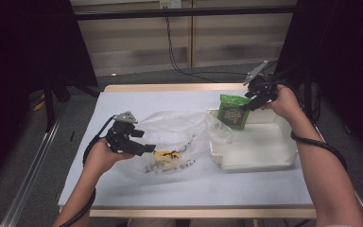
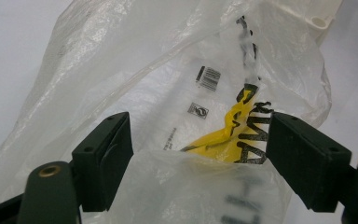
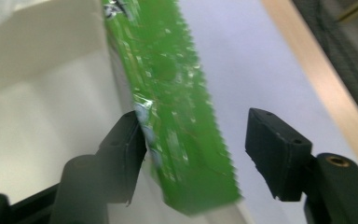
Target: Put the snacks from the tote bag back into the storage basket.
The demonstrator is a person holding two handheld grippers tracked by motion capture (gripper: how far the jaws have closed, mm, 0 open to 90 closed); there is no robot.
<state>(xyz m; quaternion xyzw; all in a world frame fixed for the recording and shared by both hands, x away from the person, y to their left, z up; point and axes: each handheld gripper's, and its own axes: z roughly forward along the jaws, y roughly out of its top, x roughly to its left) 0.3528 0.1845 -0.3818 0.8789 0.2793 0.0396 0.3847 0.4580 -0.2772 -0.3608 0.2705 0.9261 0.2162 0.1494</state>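
The green snack packet (image 1: 233, 111) is seen standing upright at the far left corner of the white tray (image 1: 264, 156), its lower part inside the tray and its top edge above the rim. In the right gripper view the packet's serrated edge (image 3: 186, 140) lies between the jaws of the right claw (image 1: 251, 103). The jaws are spread wide; one jaw is touching the packet's face, while the other stands clear of it, so the packet is not clamped.

To the left of the tray, a clear plastic bag (image 1: 179, 137) with black and yellow print is spread on the white worktop (image 1: 170, 189), its right end touching the tray's left wall. The left claw (image 1: 144, 149) is held at the bag's near left side. In the left gripper view its jaws are set wide apart, with crumpled bag film (image 2: 191, 186) lying between them; whether the film is touched by the pads cannot be told, and nothing is pinched.

The two claws are well apart, with the bag and the tray's left wall lying between them.
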